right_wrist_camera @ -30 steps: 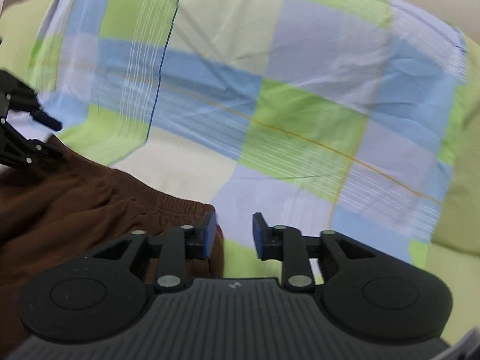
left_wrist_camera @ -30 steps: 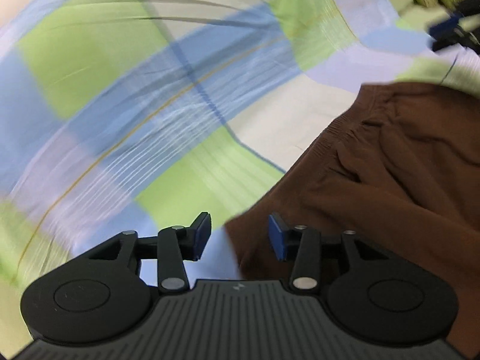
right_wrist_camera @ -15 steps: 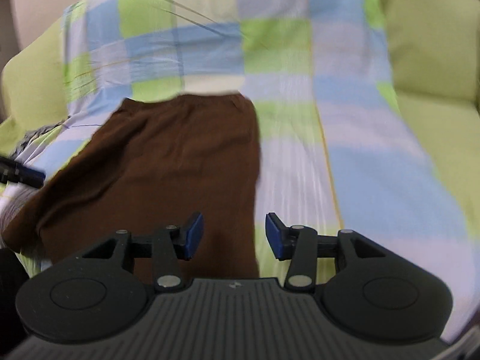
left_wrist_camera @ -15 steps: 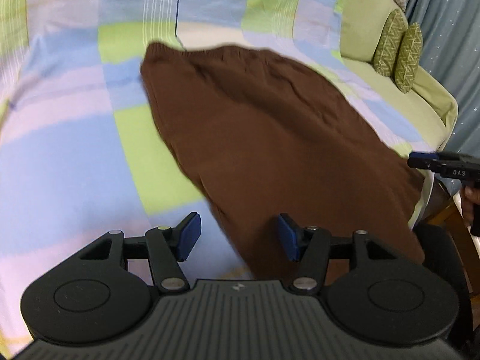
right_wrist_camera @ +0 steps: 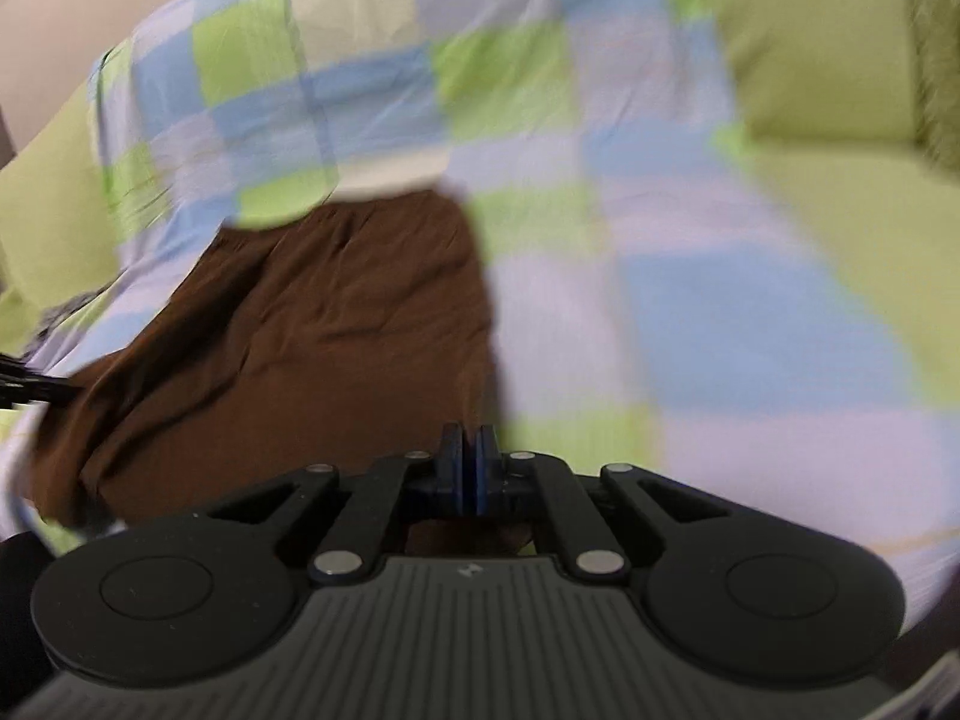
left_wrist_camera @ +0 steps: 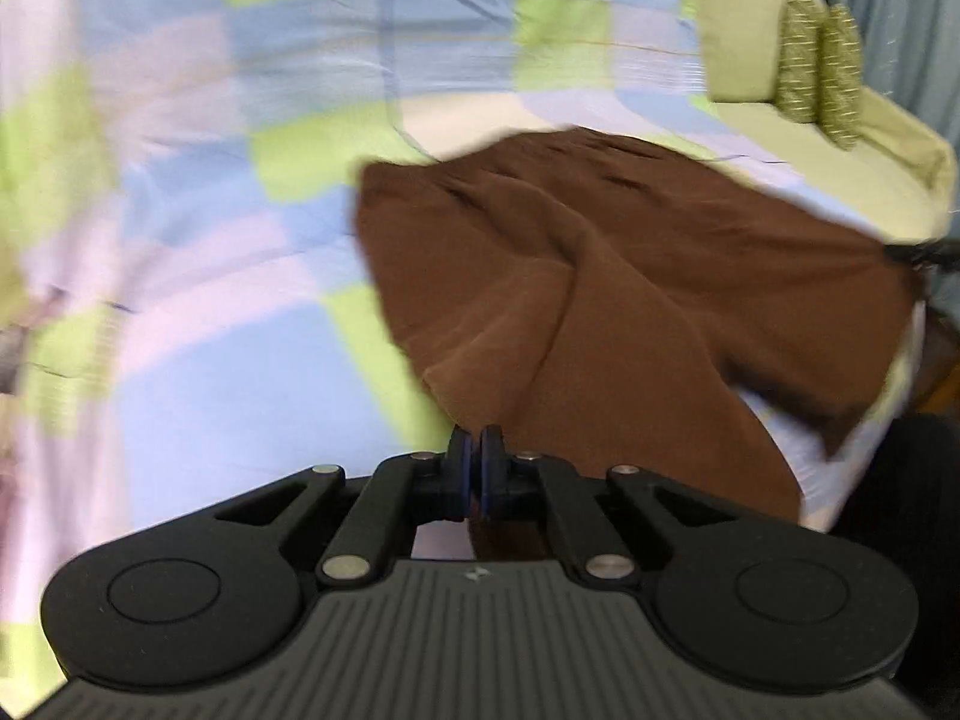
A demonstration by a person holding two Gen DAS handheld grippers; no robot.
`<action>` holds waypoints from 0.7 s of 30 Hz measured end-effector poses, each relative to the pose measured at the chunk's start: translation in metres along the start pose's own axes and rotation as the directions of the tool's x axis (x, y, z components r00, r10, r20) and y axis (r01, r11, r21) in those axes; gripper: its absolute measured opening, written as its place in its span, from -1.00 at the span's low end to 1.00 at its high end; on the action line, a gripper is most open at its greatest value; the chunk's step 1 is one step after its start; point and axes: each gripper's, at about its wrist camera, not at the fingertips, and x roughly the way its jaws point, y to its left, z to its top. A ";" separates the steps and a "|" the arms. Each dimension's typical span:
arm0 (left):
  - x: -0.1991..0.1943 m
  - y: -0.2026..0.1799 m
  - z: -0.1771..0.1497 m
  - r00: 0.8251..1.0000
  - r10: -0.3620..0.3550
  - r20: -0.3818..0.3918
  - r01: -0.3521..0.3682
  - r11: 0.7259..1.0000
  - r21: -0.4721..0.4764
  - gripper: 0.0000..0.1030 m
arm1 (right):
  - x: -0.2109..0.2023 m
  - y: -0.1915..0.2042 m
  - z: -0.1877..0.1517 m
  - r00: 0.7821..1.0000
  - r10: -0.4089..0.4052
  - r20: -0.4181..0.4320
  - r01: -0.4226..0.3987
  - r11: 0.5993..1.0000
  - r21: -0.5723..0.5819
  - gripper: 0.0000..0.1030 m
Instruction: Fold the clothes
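Brown garment (left_wrist_camera: pixel 600 300) is lying rumpled on the checked sheet (left_wrist_camera: pixel 180 330), near edge lifting toward me. My left gripper (left_wrist_camera: pixel 476 450) is clamping its near left corner, pads pressed together; my right gripper (right_wrist_camera: pixel 469 450) is pinching the near right corner. Green cushions (left_wrist_camera: pixel 822 72) are sitting beyond, well apart.

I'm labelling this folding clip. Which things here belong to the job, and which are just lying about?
Job:
brown garment
left claw, shut on its near edge
right claw, shut on its near edge

Lying about:
checked sheet, underneath
patterned cushions
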 end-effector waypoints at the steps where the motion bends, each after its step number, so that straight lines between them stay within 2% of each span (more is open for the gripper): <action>1: -0.004 0.003 0.001 1.000 0.019 -0.003 -0.019 1.000 0.010 -1.00 | -0.007 -0.004 0.001 0.999 -0.032 0.014 0.032 0.999 -0.010 -0.95; 3: -0.005 0.006 -0.001 0.999 0.040 -0.026 -0.039 0.999 0.032 -1.00 | -0.007 -0.010 -0.004 0.998 -0.061 -0.006 0.061 0.998 -0.011 -0.95; 5: 0.005 0.000 -0.009 0.997 0.048 -0.059 -0.044 0.997 0.055 -1.00 | 0.002 -0.011 -0.018 0.995 -0.060 -0.075 0.059 0.998 -0.021 -0.94; 7: 0.006 0.003 -0.011 0.997 0.052 -0.060 -0.049 0.998 0.047 -0.93 | 0.003 -0.006 -0.030 0.988 -0.125 -0.090 0.118 0.990 -0.078 -0.94; 8: 0.004 0.008 -0.011 0.998 0.046 -0.053 -0.045 0.999 0.023 -0.80 | 0.002 -0.004 -0.032 0.985 -0.146 -0.086 0.138 0.986 -0.090 -0.94; 9: 0.001 0.012 -0.010 0.998 0.045 -0.047 -0.045 0.999 0.008 -0.76 | -0.003 -0.003 -0.032 0.984 -0.162 -0.070 0.156 0.984 -0.085 -0.91; 12: -0.007 0.023 0.001 0.998 0.062 -0.016 -0.062 0.998 -0.004 -0.76 | -0.020 0.012 -0.026 0.983 -0.182 0.014 0.182 0.977 -0.115 -0.81; 14: -0.011 0.027 0.005 0.999 0.039 0.006 -0.039 0.999 -0.019 -0.51 | -0.028 0.025 -0.022 0.989 -0.139 0.051 0.145 0.982 -0.123 -0.65; 15: -0.012 0.026 0.007 1.000 0.024 0.016 -0.023 1.000 -0.020 -0.38 | -0.026 0.035 -0.020 0.994 -0.091 0.051 0.097 0.987 -0.127 -0.53; 17: -0.009 0.022 0.014 0.999 -0.009 0.035 0.009 1.000 -0.015 -0.22 | -0.012 0.054 -0.019 1.000 0.007 0.022 -0.004 0.991 -0.133 -0.46; 19: -0.005 0.018 0.018 0.999 -0.034 0.039 0.035 0.999 -0.005 -0.17 | 0.006 0.071 -0.022 0.992 0.125 -0.027 -0.128 0.985 -0.116 -0.44; 21: 0.004 0.013 0.019 0.998 -0.055 0.023 0.055 0.999 0.002 -0.03 | 0.018 0.090 -0.028 0.979 0.190 -0.070 -0.198 0.972 -0.131 -0.32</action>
